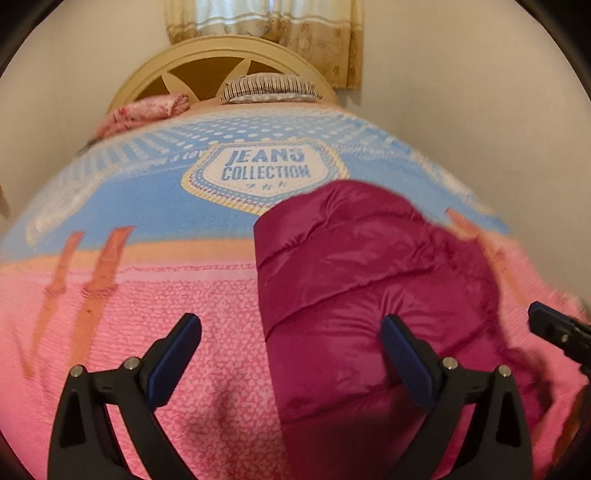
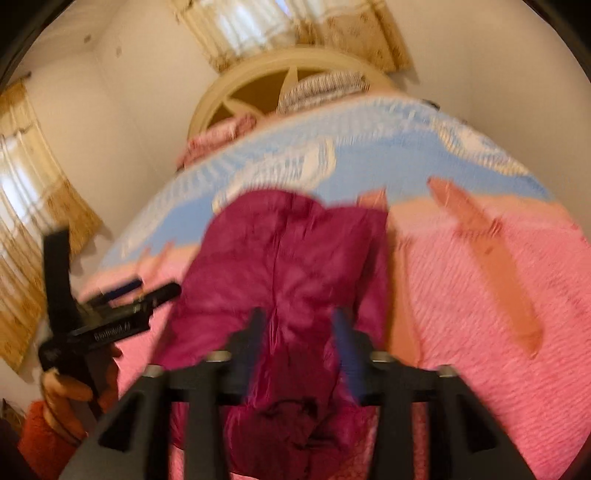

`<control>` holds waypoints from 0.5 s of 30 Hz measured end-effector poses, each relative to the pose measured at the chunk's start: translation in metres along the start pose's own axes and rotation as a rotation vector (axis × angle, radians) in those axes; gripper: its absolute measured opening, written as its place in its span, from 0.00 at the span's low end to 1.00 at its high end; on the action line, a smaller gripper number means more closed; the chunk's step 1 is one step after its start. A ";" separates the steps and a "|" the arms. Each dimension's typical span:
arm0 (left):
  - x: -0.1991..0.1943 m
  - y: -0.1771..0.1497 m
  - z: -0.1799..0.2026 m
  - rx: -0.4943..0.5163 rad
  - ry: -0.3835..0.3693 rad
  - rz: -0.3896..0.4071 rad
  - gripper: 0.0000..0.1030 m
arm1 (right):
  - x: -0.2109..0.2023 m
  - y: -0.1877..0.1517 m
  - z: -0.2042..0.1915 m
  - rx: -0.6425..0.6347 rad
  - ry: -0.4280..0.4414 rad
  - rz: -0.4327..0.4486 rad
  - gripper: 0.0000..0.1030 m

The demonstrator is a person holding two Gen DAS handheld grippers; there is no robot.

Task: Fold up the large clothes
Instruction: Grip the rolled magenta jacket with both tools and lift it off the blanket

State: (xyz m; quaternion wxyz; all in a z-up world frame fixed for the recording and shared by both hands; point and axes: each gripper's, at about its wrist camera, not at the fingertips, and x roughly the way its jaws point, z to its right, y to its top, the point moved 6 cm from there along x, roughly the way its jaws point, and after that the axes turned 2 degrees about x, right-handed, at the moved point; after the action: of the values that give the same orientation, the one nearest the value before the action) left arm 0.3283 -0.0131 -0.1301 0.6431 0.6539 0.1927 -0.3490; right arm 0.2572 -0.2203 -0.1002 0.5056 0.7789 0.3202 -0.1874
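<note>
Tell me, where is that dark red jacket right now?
The jacket lies on the pink end of the bedspread, right of centre in the left wrist view, just below the "JEANS COLLECTION" badge.

A plain magenta quilted jacket lies on a blanket, pink with speckles near the jacket, sky-blue with white dots beyond it.

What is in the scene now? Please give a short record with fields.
garment: magenta puffer jacket, lying folded on the bed
surface: pink and blue blanket reading "JEANS COLLECTION"
left tool: open, holding nothing, over the jacket's left edge
right tool: open above the jacket, nothing between its fingers
background: cream headboard, striped pillow, curtain
</note>
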 end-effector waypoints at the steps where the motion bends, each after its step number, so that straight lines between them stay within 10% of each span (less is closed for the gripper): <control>1: 0.000 0.001 -0.006 -0.044 -0.033 0.006 0.98 | -0.005 0.005 0.003 0.018 0.020 0.018 0.80; 6: 0.020 -0.006 -0.038 -0.356 -0.255 -0.026 1.00 | 0.010 0.016 0.039 0.157 0.055 0.024 0.86; 15: 0.066 -0.026 -0.017 -0.412 -0.496 -0.082 1.00 | 0.095 0.008 0.042 0.128 0.111 -0.107 0.86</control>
State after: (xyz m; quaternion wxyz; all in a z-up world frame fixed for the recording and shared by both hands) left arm 0.3588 -0.0073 -0.1959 0.7745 0.3969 0.1230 -0.4770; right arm 0.3329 -0.2317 -0.1710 0.4254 0.8007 0.3763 -0.1907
